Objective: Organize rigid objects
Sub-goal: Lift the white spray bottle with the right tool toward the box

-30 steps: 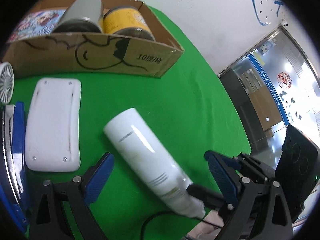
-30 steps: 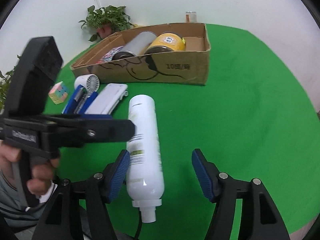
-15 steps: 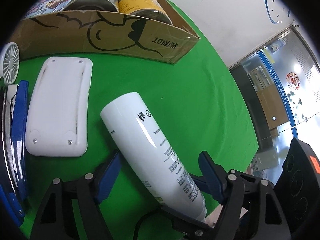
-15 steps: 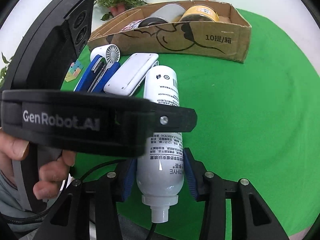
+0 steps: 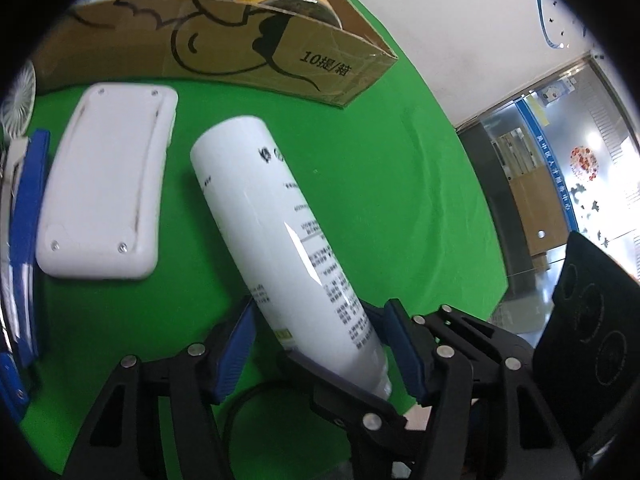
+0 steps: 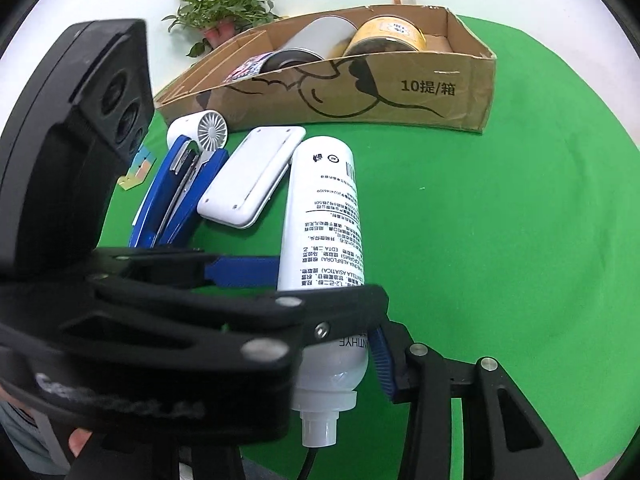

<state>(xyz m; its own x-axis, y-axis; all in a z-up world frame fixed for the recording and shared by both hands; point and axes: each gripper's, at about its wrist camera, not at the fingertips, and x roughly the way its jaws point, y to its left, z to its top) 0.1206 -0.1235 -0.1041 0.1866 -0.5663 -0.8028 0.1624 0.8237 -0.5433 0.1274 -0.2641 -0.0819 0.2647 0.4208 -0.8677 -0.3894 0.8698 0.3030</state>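
Note:
A white bottle (image 6: 320, 216) with printed text lies on the green cloth (image 6: 500, 240), its neck toward me. My right gripper (image 6: 332, 364) is shut on its shoulder end: the right blue pad (image 6: 382, 360) presses its side, while the left pad is hidden behind the other tool. In the left wrist view the bottle (image 5: 276, 216) runs slanted between the blue pads of my left gripper (image 5: 320, 350). Those jaws are closing, and the pads stand close beside the bottle on both sides. The left gripper (image 6: 332, 286) crosses in front of the bottle in the right wrist view.
A cardboard box (image 6: 400, 92) at the back holds a yellow can (image 6: 388, 34) and a grey can (image 6: 316, 40). Left of the bottle lie a white flat case (image 6: 252, 176), a blue stapler (image 6: 176, 196), a small white fan (image 6: 208, 132) and a pastel cube (image 6: 138, 168). A plant (image 6: 224, 4) stands behind.
My right gripper moved in and shut on the bottle's shoulder end. The left jaws narrowed from wide open to close around the bottle. The bottle rolled, bringing its printed side up.

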